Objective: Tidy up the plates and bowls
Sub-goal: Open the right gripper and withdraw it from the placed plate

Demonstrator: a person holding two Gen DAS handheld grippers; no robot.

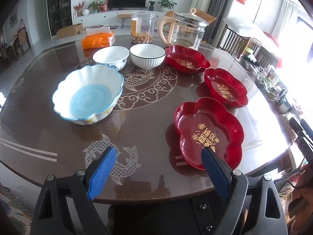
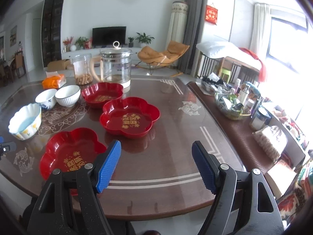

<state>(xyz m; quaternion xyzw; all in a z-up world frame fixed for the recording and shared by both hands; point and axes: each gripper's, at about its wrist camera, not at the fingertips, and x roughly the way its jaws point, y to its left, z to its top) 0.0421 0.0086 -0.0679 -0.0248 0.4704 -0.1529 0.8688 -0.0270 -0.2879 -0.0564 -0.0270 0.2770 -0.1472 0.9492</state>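
Above the table [image 1: 146, 129], both tongs (empty) gape, tilted downward.

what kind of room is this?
Most likely a home living and dining room: a patterned dining table set with bowls, a TV on a low cabinet, and a lounge chair near the window.

Left gripper [image 1: 158, 156]: jaws wide apart, nothing between the blue pads [image 1: 102, 174], tilted steeply down over the near edge of the table [image 1: 148, 129].
Right gripper [image 2: 156, 154]: jaws wide apart, empty, angled gently down over the same table edge.
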